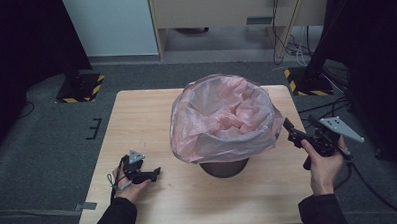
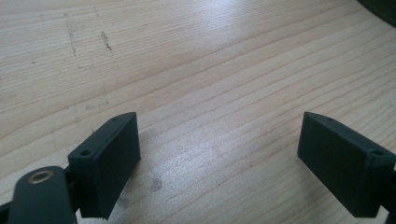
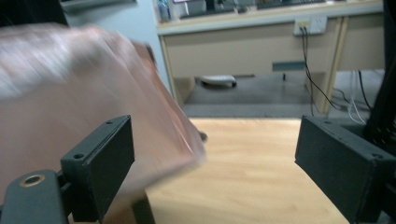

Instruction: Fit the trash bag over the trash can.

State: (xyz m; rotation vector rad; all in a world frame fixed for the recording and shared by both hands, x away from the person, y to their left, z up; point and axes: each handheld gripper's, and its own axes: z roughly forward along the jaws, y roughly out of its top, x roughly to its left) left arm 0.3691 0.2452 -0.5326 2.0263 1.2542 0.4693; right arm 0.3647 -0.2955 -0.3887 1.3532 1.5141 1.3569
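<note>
A dark round bin (image 1: pixel 224 167) stands mid-table with a pink plastic bag (image 1: pixel 223 118) draped over its rim and ballooning wide around it. My left gripper (image 1: pixel 155 172) rests low on the wooden table (image 1: pixel 136 119) at the front left, open, with only bare wood (image 2: pixel 219 93) between its jaws. My right gripper (image 1: pixel 288 127) is held up at the table's right edge, open, its tips just beside the bag's right side. In the right gripper view the bag (image 3: pixel 70 88) looks blurred at the left, next to the left jaw.
Beyond the table's far edge are grey carpet, a wooden desk (image 1: pixel 233 10) with hanging cables (image 1: pixel 289 39), and two stands with yellow-black striped bases (image 1: pixel 80 86). The desk (image 3: pixel 261 42) and cables also appear in the right gripper view.
</note>
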